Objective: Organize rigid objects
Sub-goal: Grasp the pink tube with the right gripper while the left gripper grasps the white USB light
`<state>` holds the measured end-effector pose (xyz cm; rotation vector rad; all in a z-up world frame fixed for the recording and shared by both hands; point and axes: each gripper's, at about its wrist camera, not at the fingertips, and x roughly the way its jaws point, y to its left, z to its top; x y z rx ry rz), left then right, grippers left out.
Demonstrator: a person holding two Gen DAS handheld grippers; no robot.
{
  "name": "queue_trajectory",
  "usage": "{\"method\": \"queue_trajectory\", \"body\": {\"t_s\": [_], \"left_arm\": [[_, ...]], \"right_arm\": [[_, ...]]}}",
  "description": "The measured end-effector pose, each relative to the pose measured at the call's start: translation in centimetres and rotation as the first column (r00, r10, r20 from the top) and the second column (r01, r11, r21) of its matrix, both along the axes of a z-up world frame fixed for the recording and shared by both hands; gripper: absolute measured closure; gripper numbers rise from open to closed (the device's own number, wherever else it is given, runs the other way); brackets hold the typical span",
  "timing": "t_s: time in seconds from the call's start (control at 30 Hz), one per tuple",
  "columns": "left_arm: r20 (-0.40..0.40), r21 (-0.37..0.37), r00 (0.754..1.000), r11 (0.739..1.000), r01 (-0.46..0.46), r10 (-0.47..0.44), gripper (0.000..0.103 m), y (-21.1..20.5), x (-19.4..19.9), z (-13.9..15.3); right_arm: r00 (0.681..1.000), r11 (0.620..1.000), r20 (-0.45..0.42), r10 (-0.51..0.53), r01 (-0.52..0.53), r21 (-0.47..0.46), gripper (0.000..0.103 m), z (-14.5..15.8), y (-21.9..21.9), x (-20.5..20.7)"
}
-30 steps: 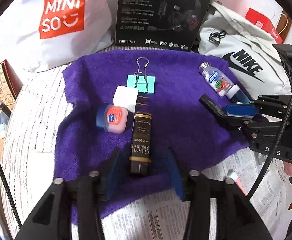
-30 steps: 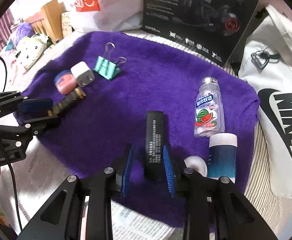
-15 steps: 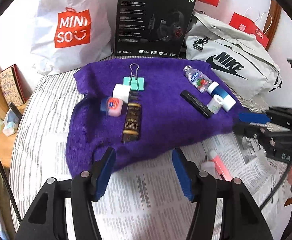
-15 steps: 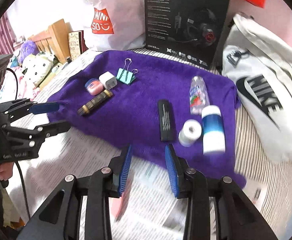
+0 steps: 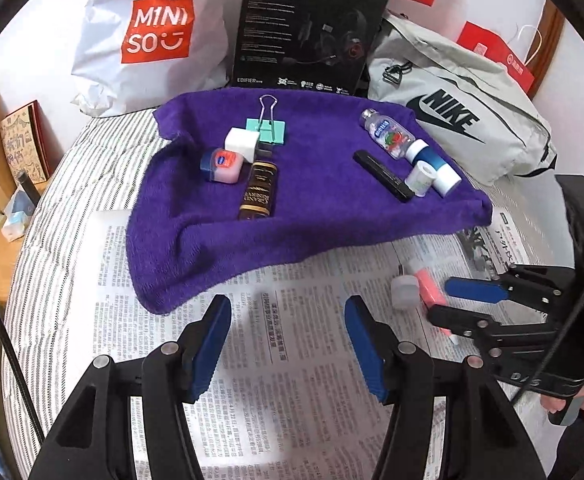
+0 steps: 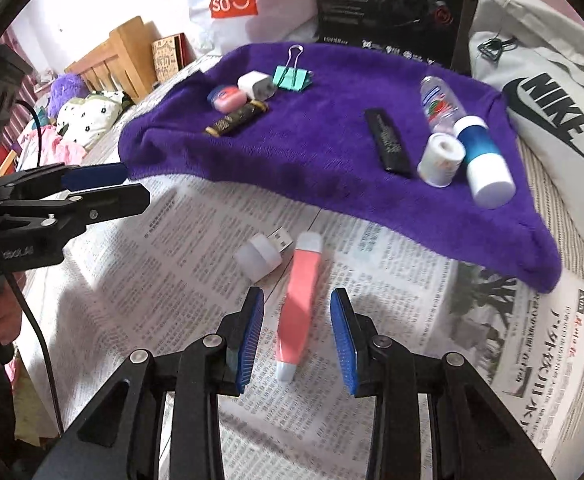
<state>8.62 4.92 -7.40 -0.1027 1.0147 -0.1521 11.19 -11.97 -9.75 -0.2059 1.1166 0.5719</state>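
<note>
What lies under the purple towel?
The purple towel lies partly on newspaper, partly on striped bedding. How far either runs beneath it is covered.

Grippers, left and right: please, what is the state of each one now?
Left gripper: open, holding nothing, above the newspaper.
Right gripper: open, the pink tube lies between its jaws, not gripped.

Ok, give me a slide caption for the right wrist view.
Open right tool straddles a pink tube on newspaper, sorted items on the purple towel beyond.
</note>
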Motion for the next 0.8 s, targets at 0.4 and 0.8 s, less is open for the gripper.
{"method": "queue_trajectory", "body": {"t_s": [0.4,0.8], "left_arm": [[-0.014,0.016,0.999,0.999,0.031,-0.031,0.046,-0.7,0.3,-0.5],[-0.032,-0.038,0.995,0.995,0.092,-0.094,0.046,-5.7,1.7,-1.4]], "right_arm": [[0.999,0.998,0.048,0.014,-0.011,-0.054,0.086,-0.8,0.2,-0.5],[0.986,0.984,0.060,-0.153,0.157,-0.085,0.086,-1.0,-6.9,-0.9]]}}
